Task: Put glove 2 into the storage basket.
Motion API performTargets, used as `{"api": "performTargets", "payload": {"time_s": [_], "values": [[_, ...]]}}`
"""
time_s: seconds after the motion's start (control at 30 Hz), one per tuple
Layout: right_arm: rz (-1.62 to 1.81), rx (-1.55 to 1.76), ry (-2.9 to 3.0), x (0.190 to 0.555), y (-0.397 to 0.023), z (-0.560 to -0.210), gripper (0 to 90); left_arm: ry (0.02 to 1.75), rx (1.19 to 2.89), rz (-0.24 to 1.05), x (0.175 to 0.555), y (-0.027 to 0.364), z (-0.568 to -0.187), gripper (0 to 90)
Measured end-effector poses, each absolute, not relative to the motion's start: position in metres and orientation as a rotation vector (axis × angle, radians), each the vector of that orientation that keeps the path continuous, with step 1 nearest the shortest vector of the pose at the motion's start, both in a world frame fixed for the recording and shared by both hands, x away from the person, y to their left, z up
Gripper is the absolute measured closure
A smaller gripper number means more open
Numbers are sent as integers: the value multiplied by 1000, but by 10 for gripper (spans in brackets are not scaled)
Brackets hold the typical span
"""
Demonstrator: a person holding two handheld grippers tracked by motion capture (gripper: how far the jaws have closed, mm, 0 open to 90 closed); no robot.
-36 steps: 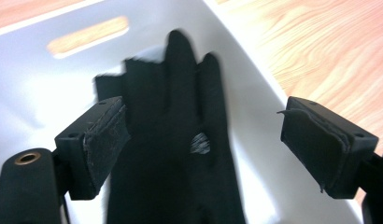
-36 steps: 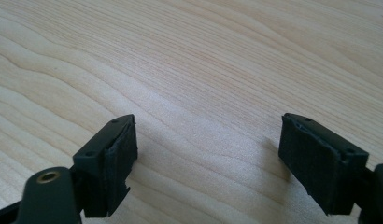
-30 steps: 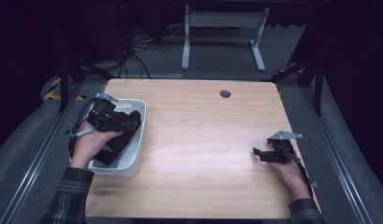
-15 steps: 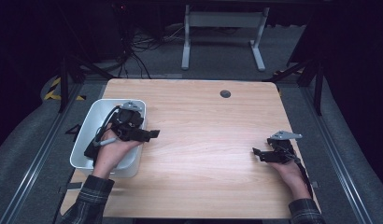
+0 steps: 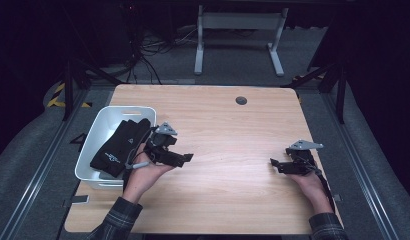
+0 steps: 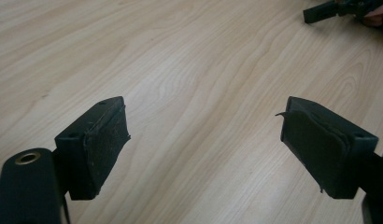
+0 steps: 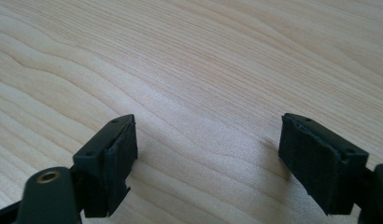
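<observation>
A black glove (image 5: 122,145) with small white lettering lies in the white bin (image 5: 91,145) at the table's left edge. My left gripper (image 5: 187,158) hovers just right of the bin over bare wood, jaws pointing right; in the left gripper view it (image 6: 203,149) stands open with nothing between the pads. My right gripper (image 5: 274,164) rests low near the right edge, jaws pointing left. In the right gripper view it (image 7: 208,163) is wide open over the wood grain. The right gripper's jaw tip (image 6: 320,13) shows far off in the left gripper view.
The wooden table (image 5: 228,130) has a dark round cable hole (image 5: 241,100) near its far edge. Beyond the table stand a white metal frame (image 5: 238,30) and loose cables on a dark floor. Rails run along both sides.
My left gripper has come out of the bin and moved right over the table, leaving the black glove lying in the bin. The right gripper has stayed put.
</observation>
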State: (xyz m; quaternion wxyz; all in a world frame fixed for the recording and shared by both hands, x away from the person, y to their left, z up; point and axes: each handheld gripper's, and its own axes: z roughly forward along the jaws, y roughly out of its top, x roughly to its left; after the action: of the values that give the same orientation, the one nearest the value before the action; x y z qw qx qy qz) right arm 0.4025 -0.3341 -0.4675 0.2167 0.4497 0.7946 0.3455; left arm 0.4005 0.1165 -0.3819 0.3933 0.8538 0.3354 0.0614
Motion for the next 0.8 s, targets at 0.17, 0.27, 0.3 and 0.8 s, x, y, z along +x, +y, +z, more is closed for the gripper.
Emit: {"api": "performTargets", "payload": {"time_s": [0.17, 0.27, 0.3, 0.8], "values": [[957, 1244, 2202, 402, -334, -467, 202, 822, 2190, 156, 394, 98, -394, 157], [957, 1244, 2203, 402, -334, -467, 202, 808, 2208, 164, 389, 87, -402, 158], [958, 1244, 2203, 402, -334, -467, 201, 799, 2214, 166, 388, 83, -405, 158], [960, 1241, 2205, 402, -334, -467, 201, 765, 2274, 181, 381, 54, -451, 159]]}}
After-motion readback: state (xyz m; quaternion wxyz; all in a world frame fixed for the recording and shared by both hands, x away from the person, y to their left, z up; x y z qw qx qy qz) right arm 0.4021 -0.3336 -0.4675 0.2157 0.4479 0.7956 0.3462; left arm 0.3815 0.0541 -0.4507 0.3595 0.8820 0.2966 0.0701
